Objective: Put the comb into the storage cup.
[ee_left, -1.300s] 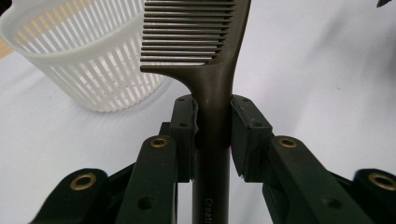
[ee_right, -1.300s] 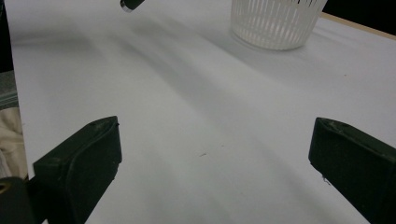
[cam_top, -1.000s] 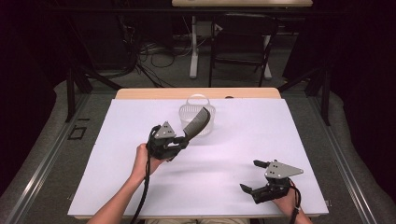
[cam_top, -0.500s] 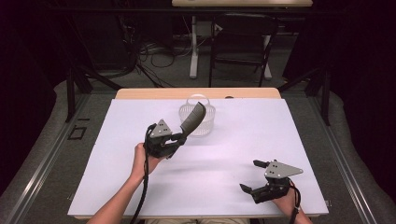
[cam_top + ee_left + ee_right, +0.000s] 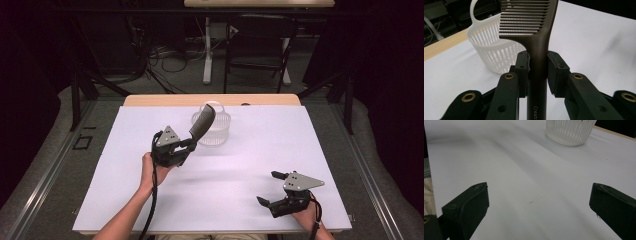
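One counter (image 5: 150,200), white-topped. One white slatted basket (image 5: 216,131) near counter's far edge, one loop handle on its rim. One dark comb (image 5: 202,123), raised just in front of basket. Two grippers: left gripper (image 5: 189,145) near basket, right gripper (image 5: 272,188) well apart from basket, toward counter's near right corner. Two hands, one per gripper.

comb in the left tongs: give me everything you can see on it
The comb is dark brown-grey, plastic by its look, with one row of fine parallel teeth and a long handle bearing pale lettering. The left tongs clamp its handle from both sides, off the table. In the high view it tilts up toward the white slatted basket; whether they touch is unclear.
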The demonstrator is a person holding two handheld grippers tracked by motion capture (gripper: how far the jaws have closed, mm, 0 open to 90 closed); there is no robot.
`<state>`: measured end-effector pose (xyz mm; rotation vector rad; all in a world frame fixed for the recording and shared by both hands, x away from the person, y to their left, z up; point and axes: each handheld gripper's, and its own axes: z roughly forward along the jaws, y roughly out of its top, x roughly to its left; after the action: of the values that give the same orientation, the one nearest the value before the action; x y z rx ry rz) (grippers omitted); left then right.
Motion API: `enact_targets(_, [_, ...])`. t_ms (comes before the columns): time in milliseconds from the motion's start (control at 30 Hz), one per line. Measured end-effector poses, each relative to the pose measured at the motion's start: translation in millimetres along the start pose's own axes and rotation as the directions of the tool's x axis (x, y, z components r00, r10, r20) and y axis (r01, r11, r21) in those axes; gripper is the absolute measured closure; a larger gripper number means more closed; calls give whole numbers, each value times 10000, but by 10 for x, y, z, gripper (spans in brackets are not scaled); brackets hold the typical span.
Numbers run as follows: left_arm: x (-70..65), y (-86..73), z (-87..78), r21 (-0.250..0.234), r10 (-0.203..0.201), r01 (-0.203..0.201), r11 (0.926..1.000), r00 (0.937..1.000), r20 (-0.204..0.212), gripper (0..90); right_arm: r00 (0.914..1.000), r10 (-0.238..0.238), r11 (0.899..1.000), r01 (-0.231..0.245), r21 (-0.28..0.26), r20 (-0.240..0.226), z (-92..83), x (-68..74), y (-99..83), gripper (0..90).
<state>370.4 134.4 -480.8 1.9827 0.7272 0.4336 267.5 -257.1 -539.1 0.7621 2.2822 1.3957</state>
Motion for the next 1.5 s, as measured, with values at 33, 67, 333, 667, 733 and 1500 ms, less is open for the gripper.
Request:
enact_targets(33, [6, -2, -1, -15, -21, 21, 10000, 10000, -27, 724, 10000, -10, 10000, 10, -1, 7, -1, 1, 0, 22])
enact_targets(67, [11, -4, 1, -52, -43, 43, 10000, 10000, -33, 724, 10000, 0, 10000, 0, -4, 5, -1, 2, 0, 22])
enact_targets(333, [27, -20, 19, -297, -246, 238, 9993, 9994, -259, 724, 10000, 22, 10000, -22, 24, 37, -2, -8, -5, 22])
enact_targets(667, [66, -35, 35, -520, -377, 345, 9980, 9975, -602, 724, 10000, 31, 10000, -31, -13, 85, -3, -9, -7, 22])
enact_targets(733, [75, -33, 45, -564, -346, 309, 9979, 9972, -657, 724, 9999, 61, 10000, -61, -12, 108, -1, -10, -8, 22])
enact_targets(1500, [102, 120, 47, -1050, -491, 415, 9936, 9963, -709, 724, 10000, 91, 9999, -91, 55, 39, 16, 0, -7, 21])
